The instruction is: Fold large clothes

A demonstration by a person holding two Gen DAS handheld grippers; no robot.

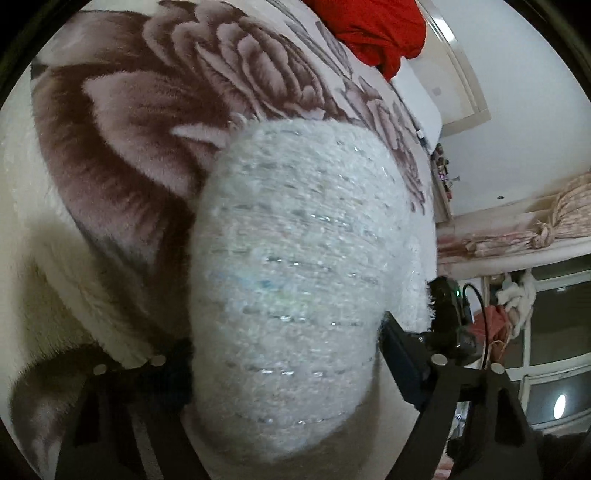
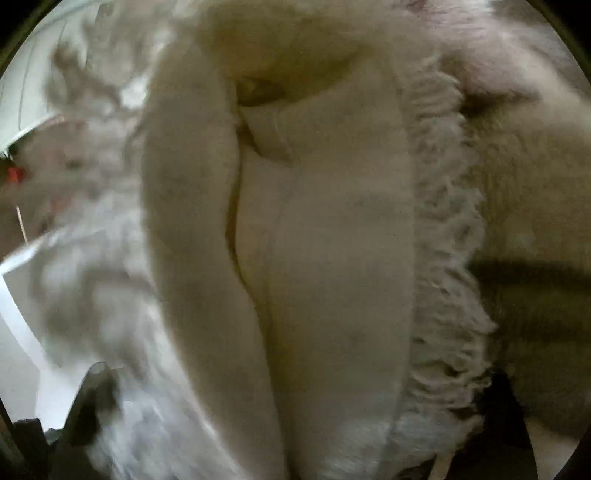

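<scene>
Left wrist view: white fuzzy knit garment [image 1: 295,280] with glittery thread rows fills the centre, bunched into a rounded mass lying on the bed's floral plush blanket [image 1: 147,122]. Left hand-held gripper [image 1: 288,373]: fingers spread wide either side of the knit, the right-side pad [image 1: 402,362] standing just off the fabric; left-side finger half buried in pile, so contact there is unclear. Not pinching, as far as visible.

Right wrist view: badly blurred. A cream fleece fold [image 2: 325,258] with a fringed white edge [image 2: 447,258] crowds the lens. Right hand-held gripper [image 2: 288,443]: only dark finger stubs show at the lower corners (fabric between them); whether it grips, I cannot tell.

Red cloth [image 1: 373,33] heaped at the far end of the bed.

Risks, as judged:
- Thick bunched knit could slip from a wide, shallow bite.
- Jaws could catch blanket pile with the garment, dragging both.
- Loose fringe may snag on a finger.
- Uneven hands would skew the fold.
</scene>
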